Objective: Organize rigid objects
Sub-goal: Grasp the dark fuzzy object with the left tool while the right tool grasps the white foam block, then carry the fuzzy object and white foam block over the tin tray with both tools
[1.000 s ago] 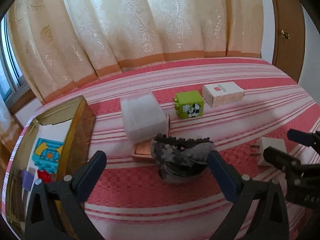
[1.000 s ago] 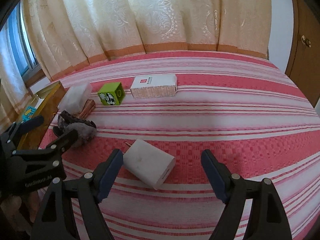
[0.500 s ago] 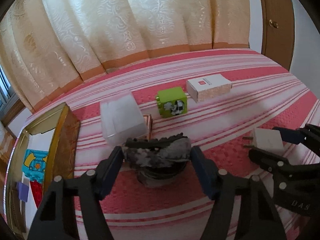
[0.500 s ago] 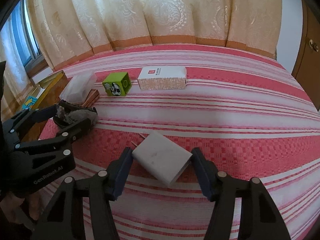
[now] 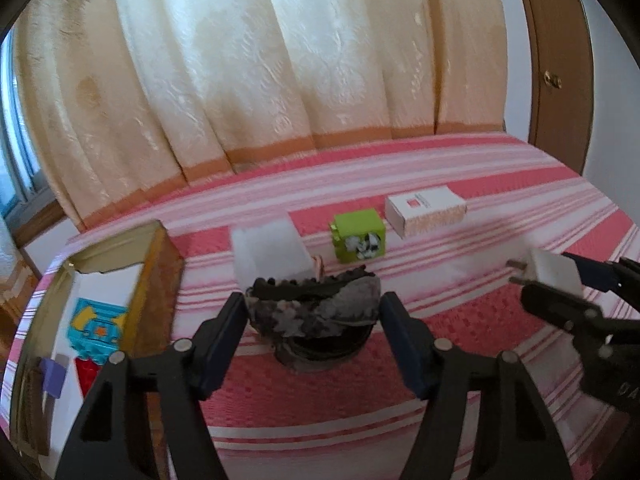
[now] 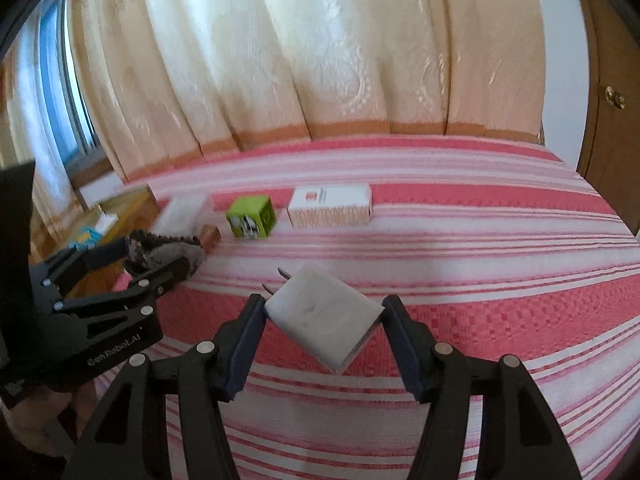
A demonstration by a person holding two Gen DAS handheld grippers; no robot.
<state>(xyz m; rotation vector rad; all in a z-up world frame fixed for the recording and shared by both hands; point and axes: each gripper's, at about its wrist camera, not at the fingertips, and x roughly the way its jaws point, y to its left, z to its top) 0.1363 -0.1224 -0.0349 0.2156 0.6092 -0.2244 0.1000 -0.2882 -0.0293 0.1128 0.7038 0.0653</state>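
Both your grippers are gripping something.
Your left gripper (image 5: 314, 320) clamps the grey hair claw (image 5: 316, 308); your right gripper (image 6: 322, 324) pinches the white charger (image 6: 324, 316), prongs pointing left-forward. Ahead of them sit the green cube (image 6: 251, 216) and white carton (image 6: 330, 205).

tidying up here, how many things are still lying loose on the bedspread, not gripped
3, possibly more hidden: a translucent white box by the yellow box, a green cube next along, and a white carton farthest right. Something coppery under the translucent box is mostly hidden.
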